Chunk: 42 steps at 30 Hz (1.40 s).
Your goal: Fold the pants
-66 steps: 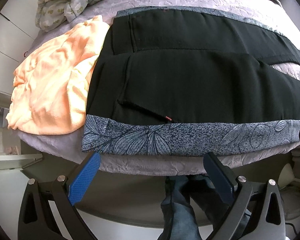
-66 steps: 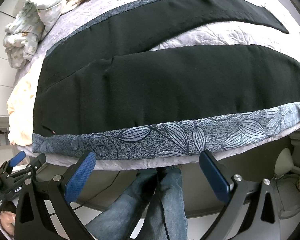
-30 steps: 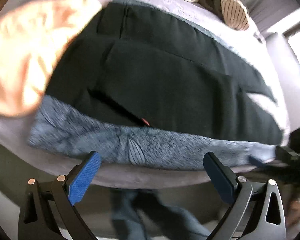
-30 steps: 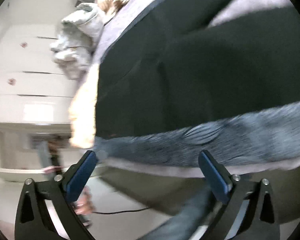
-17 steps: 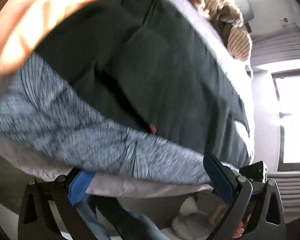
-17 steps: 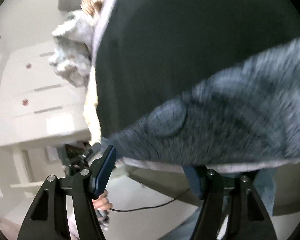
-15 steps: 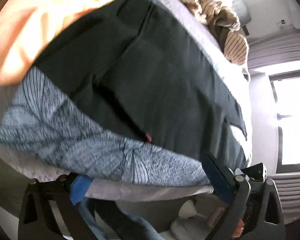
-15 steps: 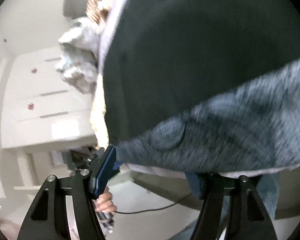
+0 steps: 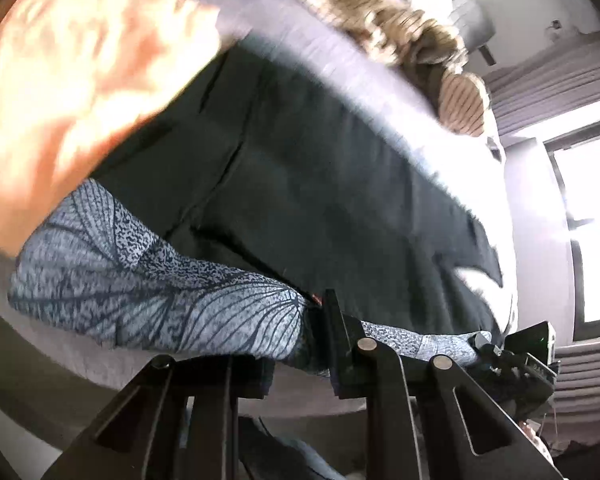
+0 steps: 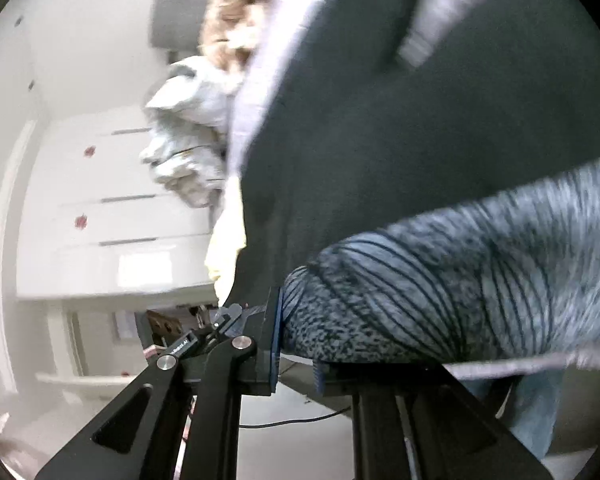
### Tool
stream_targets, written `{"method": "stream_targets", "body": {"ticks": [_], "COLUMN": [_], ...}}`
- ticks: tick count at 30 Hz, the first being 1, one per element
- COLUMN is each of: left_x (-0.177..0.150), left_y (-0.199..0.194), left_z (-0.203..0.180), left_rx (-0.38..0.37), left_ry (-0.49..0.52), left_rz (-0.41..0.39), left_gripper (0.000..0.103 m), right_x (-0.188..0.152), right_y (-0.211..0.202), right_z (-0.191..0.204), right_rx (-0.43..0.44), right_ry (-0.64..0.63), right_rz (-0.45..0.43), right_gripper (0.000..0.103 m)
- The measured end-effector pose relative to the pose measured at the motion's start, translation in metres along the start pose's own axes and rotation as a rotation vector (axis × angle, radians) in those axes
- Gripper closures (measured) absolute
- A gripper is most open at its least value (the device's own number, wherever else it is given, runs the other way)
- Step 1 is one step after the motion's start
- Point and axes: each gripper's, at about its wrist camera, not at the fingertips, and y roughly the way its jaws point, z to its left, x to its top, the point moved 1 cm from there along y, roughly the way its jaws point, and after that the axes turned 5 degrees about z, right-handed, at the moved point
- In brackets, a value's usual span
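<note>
Black pants [image 9: 320, 184] with a grey leaf-print side stripe [image 9: 140, 280] lie spread on a lavender bed [image 9: 340, 68]. My left gripper [image 9: 300, 344] is shut on the print stripe at the near edge, close to the hip pocket. My right gripper [image 10: 296, 352] is shut on the same print stripe [image 10: 440, 300] further along the near leg, and the cloth bunches over its jaws. The black pants [image 10: 400, 140] fill the upper right of the right wrist view. Each gripper shows in the other's view, the right one [image 9: 516, 356] and the left one [image 10: 204, 336].
A peach cloth [image 9: 80, 80] lies left of the pants. A striped tan garment [image 9: 420, 48] sits at the far end of the bed. A pale crumpled cloth [image 10: 188, 132] and white drawers [image 10: 112, 208] are on the left. A window [image 9: 588, 220] is at right.
Both grippers moved in to the near edge of the pants, tilted, and closed from wide open onto the print stripe. The cloth now bunches at each grip.
</note>
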Motion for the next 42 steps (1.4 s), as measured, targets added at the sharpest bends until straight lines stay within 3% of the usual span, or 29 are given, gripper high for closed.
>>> {"method": "stream_targets", "body": {"ticks": [7,9,10,14,18,20,22,24,25,26,27,29,30,31,35,36,39,42], "left_x": [0.083,0.112,0.127,0.174,0.203,0.209,0.212,0.209,0.205,0.202,0.198,0.190,0.187,0.186,0.185,0.184,0.178,0.161], "left_y": [-0.007,0.004,0.011,0.056,0.106,0.115,0.105,0.083,0.072,0.066,0.060,0.065,0.076,0.091,0.144,0.148,0.143,0.139], "left_z": [-0.040,-0.050,-0.053,-0.048,-0.037,-0.032,-0.035,-0.046,-0.052,-0.056,-0.060,-0.070,-0.073,-0.075,-0.064,-0.065,-0.075,-0.098], "left_rx": [0.008,0.037,0.069,0.108,0.145,0.124,0.095,0.114,0.128,0.140,0.156,0.183,0.206,0.234,0.375,0.390,0.420,0.398], "left_ry": [0.086,0.118,0.138,0.184,0.188,0.161,0.160,0.224,0.258,0.280,0.304,0.367,0.386,0.388,0.377,0.385,0.432,0.523], "left_rz": [-0.111,-0.130,-0.141,-0.102,-0.030,0.010,0.039,0.006,-0.007,-0.018,-0.042,-0.043,-0.022,-0.002,0.041,0.035,0.036,0.074], "left_gripper": [0.081,0.077,0.070,0.070,0.070,0.070,0.070,0.070,0.058,0.032,0.026,0.025,0.025,0.025,0.025,0.025,0.026,0.026], "right_x": [0.094,0.122,0.141,0.200,0.234,0.242,0.242,0.235,0.232,0.224,0.215,0.202,0.200,0.201,0.236,0.241,0.243,0.222], "right_y": [-0.005,0.003,0.010,0.044,0.077,0.089,0.091,0.086,0.084,0.080,0.078,0.083,0.091,0.098,0.131,0.126,0.086,0.025], "right_z": [0.068,0.073,0.072,0.057,0.027,0.011,0.010,0.030,0.042,0.055,0.067,0.081,0.084,0.084,0.060,0.055,0.055,0.065], "right_rx": [-0.068,-0.092,-0.107,-0.176,-0.253,-0.278,-0.246,-0.196,-0.191,-0.189,-0.183,-0.199,-0.216,-0.244,-0.472,-0.481,-0.370,-0.380], "right_ry": [-0.179,-0.190,-0.186,-0.139,-0.094,-0.036,-0.006,-0.047,-0.079,-0.121,-0.163,-0.220,-0.237,-0.247,-0.213,-0.192,-0.111,-0.130], "right_rz": [0.025,0.029,0.036,0.051,0.070,0.086,0.096,0.098,0.101,0.105,0.110,0.129,0.141,0.153,0.110,0.086,-0.043,-0.131], "right_gripper": [0.089,0.089,0.089,0.086,0.084,0.075,0.043,0.030,0.030,0.030,0.032,0.048,0.065,0.069,0.071,0.072,0.070,0.060]}}
